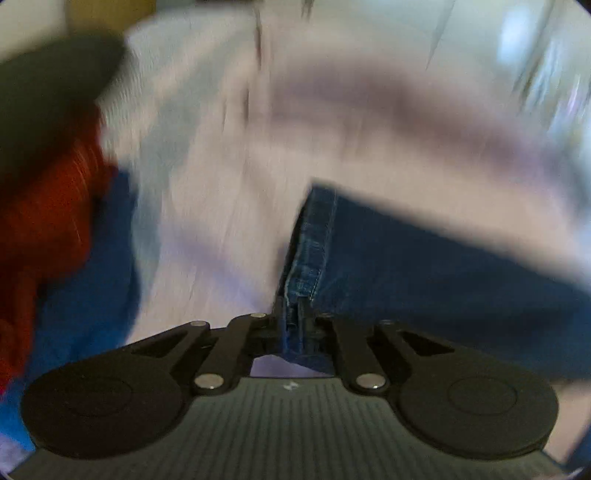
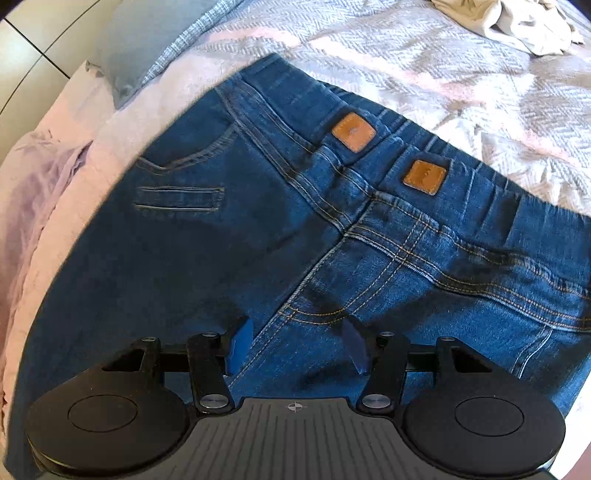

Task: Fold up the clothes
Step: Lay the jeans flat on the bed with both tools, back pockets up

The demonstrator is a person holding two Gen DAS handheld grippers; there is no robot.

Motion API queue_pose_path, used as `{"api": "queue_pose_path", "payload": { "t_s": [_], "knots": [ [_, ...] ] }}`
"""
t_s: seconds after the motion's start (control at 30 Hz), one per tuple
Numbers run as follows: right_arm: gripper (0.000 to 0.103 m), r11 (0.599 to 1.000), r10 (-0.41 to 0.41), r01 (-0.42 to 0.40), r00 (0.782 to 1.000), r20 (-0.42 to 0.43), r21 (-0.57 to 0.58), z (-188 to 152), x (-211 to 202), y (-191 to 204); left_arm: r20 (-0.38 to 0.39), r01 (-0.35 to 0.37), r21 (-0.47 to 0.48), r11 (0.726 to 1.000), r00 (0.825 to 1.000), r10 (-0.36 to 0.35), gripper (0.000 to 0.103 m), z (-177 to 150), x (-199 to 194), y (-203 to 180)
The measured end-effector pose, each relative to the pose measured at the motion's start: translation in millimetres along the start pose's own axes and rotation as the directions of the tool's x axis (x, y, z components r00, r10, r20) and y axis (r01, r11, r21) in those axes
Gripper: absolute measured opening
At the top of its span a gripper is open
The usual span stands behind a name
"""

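Observation:
A pair of blue jeans (image 2: 229, 236) lies flat on the bed, waistband at the far side with two brown leather patches (image 2: 353, 132). My right gripper (image 2: 297, 345) is open just above the seat of the jeans, its blue fingertips (image 2: 240, 341) on either side of the centre seam. In the blurred left wrist view my left gripper (image 1: 295, 325) is shut on a hemmed edge of the jeans (image 1: 314, 251), with the denim stretching away to the right.
The bed has a pale pink and grey herringbone cover (image 2: 424, 62). A crumpled beige garment (image 2: 517, 22) lies at the far right. A lilac cloth (image 2: 33, 177) hangs at the left edge. Red and blue fabric (image 1: 48, 221) lies at the left.

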State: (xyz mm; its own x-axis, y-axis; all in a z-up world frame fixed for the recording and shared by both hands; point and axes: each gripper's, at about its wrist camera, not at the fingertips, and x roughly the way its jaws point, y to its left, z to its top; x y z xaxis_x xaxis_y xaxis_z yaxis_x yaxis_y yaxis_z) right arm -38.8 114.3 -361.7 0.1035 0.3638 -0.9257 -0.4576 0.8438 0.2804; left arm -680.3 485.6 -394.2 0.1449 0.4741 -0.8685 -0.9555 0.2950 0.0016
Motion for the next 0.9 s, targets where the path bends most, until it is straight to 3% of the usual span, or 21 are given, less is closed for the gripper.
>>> {"api": "queue_pose_path", "payload": {
  "t_s": [0.07, 0.13, 0.23, 0.33, 0.43, 0.6, 0.77, 0.9],
  "knots": [
    [0.057, 1.0, -0.001, 0.001, 1.0, -0.004, -0.016, -1, 2, -1, 0.026, -0.075, 0.001, 0.997, 0.997, 0.075, 0.009, -3, 4, -16],
    [0.057, 0.999, 0.007, -0.008, 1.0, -0.012, -0.052, -1, 0, -1, 0.04, -0.104, -0.106, 0.989, 0.993, 0.109, 0.011, 2, -4, -14],
    [0.057, 0.993, 0.018, -0.016, 1.0, 0.02, -0.117, 2, -11, -2, 0.054, -0.182, -0.233, 0.955, 0.978, 0.2, 0.012, 10, -26, -11],
    [0.057, 0.983, 0.03, -0.018, 0.997, 0.065, -0.185, 6, -25, -2, 0.113, -0.126, -0.285, 0.95, 0.98, 0.164, 0.011, 17, -57, -24],
    [0.058, 0.954, 0.062, -0.025, 0.992, 0.114, -0.298, 10, -32, 8, 0.136, 0.012, -0.199, 0.98, 0.991, 0.015, 0.011, 22, -71, -67],
    [0.057, 0.854, 0.142, -0.078, 0.986, 0.086, -0.515, 10, -17, 44, 0.096, 0.153, -0.031, 0.988, 0.984, -0.149, 0.011, 19, -53, -158],
    [0.057, 0.703, 0.241, -0.149, 0.97, 0.035, -0.695, 11, 6, 97, 0.047, 0.247, 0.011, 0.969, 0.968, -0.247, 0.011, 20, -27, -216],
    [0.057, 0.589, 0.288, -0.212, 0.957, -0.043, -0.78, 9, 38, 144, 0.012, 0.212, 0.145, 0.966, 0.976, -0.216, 0.011, 12, 1, -255]
  ]
}}
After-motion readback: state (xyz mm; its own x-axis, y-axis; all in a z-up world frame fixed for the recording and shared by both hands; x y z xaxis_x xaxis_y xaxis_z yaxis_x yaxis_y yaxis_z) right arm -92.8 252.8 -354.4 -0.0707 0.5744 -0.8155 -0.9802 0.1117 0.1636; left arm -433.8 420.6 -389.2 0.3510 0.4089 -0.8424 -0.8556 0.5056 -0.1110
